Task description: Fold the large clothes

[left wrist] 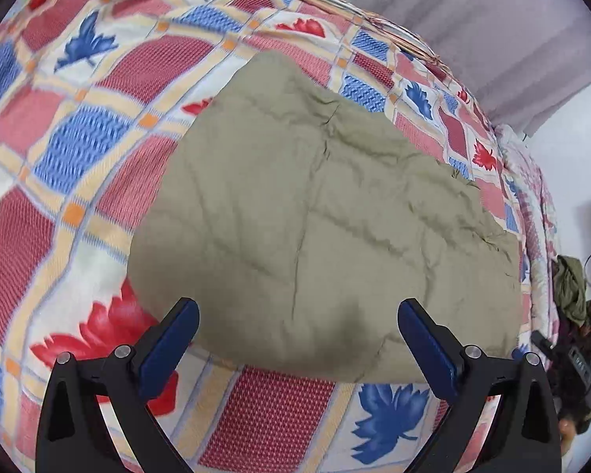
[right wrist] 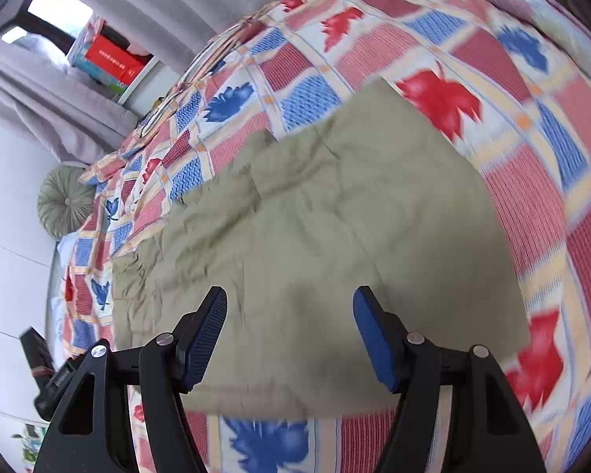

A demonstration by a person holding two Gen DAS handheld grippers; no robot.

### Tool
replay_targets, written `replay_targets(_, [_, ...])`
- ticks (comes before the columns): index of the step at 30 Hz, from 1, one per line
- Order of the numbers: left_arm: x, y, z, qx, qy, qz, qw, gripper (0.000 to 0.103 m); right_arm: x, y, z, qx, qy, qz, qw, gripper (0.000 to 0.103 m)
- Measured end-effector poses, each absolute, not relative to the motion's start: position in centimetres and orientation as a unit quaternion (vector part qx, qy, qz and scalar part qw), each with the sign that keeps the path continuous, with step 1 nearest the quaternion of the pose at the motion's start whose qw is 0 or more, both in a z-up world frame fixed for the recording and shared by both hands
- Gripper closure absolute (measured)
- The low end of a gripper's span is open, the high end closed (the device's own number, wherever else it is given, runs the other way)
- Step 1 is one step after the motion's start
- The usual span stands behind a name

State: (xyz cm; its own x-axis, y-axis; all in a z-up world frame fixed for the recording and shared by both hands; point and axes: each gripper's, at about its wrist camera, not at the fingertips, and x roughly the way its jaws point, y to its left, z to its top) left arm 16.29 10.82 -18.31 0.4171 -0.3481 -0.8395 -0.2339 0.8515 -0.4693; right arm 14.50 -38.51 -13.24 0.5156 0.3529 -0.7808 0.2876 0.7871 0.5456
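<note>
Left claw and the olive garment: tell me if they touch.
Cannot tell. In the left wrist view the left claw is open over the olive garment; neither contact nor gap shows.

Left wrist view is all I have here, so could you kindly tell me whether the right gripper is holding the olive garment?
Observer: No. The right gripper is open above the olive garment, with nothing between its fingers.
Operator: Thank you. Is anything lying past the garment's far side on your feed?
Observer: Yes, a round pleated green cushion sits by the edge of the patterned bedspread.
Operator: And anything else in the background, please?
Observer: A red box sits on a white shelf beside the grey curtain.
</note>
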Motion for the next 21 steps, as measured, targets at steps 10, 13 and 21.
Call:
replay_targets(10, [14.0,11.2,-23.7,-0.371,0.543,-0.059,0.751,0.002,7.4,-41.6,-20.7,0.496,0.485,-0.024,0.719,0.033])
replay_targets(13, [15.7,10.9,-24.2,-0.378,0.536,-0.06,0.752,0.002,7.9,-41.5,-22.0,0.528,0.47,-0.013,0.708,0.033])
replay_targets(21, [19.2,10.7,-26.4,-0.398,0.541,-0.047,0.74,0.002,10.8,-40.4,-23.7,0.541,0.47,0.001,0.698,0.033])
